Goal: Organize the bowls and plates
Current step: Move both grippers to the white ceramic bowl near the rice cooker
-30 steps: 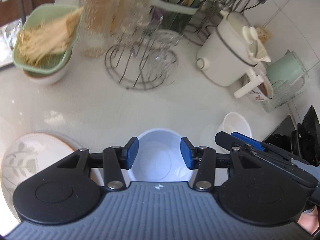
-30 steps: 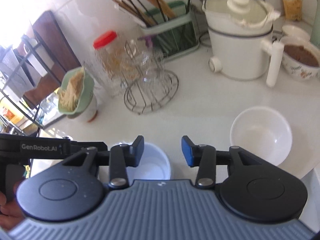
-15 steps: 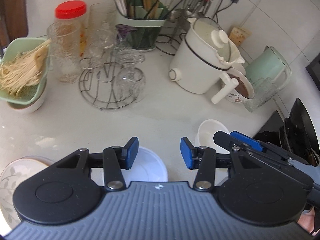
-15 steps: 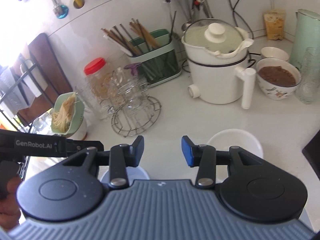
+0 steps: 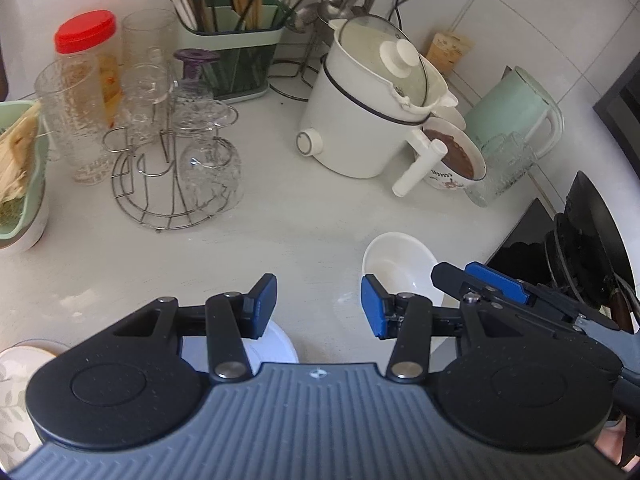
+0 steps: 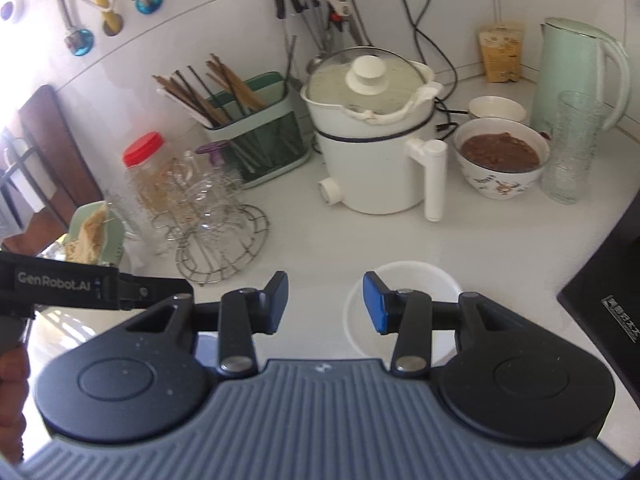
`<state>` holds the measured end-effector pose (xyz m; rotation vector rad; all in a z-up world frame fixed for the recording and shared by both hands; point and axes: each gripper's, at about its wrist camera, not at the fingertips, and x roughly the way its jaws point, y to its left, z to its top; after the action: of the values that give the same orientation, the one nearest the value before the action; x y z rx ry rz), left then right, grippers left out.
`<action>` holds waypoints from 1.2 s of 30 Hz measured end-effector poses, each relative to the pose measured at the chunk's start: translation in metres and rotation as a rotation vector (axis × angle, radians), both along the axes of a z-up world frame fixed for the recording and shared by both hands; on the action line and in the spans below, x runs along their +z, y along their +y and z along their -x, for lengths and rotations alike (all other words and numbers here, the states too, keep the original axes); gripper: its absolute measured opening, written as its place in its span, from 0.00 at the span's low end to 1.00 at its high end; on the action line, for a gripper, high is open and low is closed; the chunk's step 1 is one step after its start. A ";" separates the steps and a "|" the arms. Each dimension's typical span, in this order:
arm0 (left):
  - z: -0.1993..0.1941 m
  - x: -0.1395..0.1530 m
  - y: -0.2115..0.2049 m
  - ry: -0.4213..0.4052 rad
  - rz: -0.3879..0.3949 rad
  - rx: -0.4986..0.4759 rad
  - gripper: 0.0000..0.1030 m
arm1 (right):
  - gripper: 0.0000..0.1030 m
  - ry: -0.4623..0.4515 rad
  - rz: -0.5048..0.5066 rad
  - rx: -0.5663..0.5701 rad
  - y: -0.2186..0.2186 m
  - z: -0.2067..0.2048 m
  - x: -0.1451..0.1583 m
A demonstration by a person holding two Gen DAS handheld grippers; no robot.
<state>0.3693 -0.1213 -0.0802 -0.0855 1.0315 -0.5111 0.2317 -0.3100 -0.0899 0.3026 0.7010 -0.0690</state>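
Note:
My left gripper (image 5: 318, 306) is open and empty above the white counter. A pale blue-white bowl (image 5: 276, 346) sits just under its left finger, mostly hidden. A leaf-patterned plate (image 5: 12, 384) lies at the lower left edge. A white bowl (image 5: 394, 260) sits to the right on the counter, next to the right gripper's blue-padded fingers (image 5: 496, 282). My right gripper (image 6: 324, 306) is open and empty, with the white bowl (image 6: 412, 280) partly behind its right finger. The left gripper's arm (image 6: 80, 286) crosses the right wrist view at left.
A wire glass rack (image 5: 176, 176), red-lidded jar (image 5: 90, 60), chopstick holder (image 5: 236, 56), white electric pot (image 5: 372, 120), bowl of brown food (image 6: 500, 156), mint kettle (image 6: 576, 72) and tall glass (image 6: 572, 148) crowd the back. A green basket (image 5: 20, 172) stands left, a black stove (image 5: 576, 248) right.
Both grippers have lifted and tilted up from the counter. The pale blue-white bowl has slid down under the left gripper's body, and the white bowl now lies behind the right gripper's finger. Both stay open.

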 end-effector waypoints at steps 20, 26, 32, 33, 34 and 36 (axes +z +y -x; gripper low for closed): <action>-0.022 -0.007 -0.034 0.010 -0.057 -0.078 0.51 | 0.43 0.118 0.003 -0.144 -0.033 -0.007 -0.005; -0.030 -0.012 -0.043 0.025 -0.071 -0.077 0.51 | 0.43 0.131 0.014 -0.122 -0.034 -0.015 -0.004; -0.036 -0.025 -0.059 0.052 -0.060 -0.090 0.51 | 0.43 0.138 0.020 -0.116 -0.042 -0.014 -0.009; -0.037 -0.027 -0.062 0.059 -0.055 -0.093 0.51 | 0.43 0.140 0.018 -0.124 -0.044 -0.013 -0.012; -0.037 -0.030 -0.066 0.062 -0.049 -0.095 0.51 | 0.43 0.140 0.008 -0.128 -0.048 -0.013 -0.015; -0.039 -0.038 -0.074 0.076 -0.044 -0.099 0.51 | 0.43 0.147 -0.006 -0.140 -0.054 -0.013 -0.023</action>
<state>0.4086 -0.1953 -0.1180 -0.0143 1.1249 -0.5785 0.2451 -0.3639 -0.1130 0.3544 0.8254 -0.2239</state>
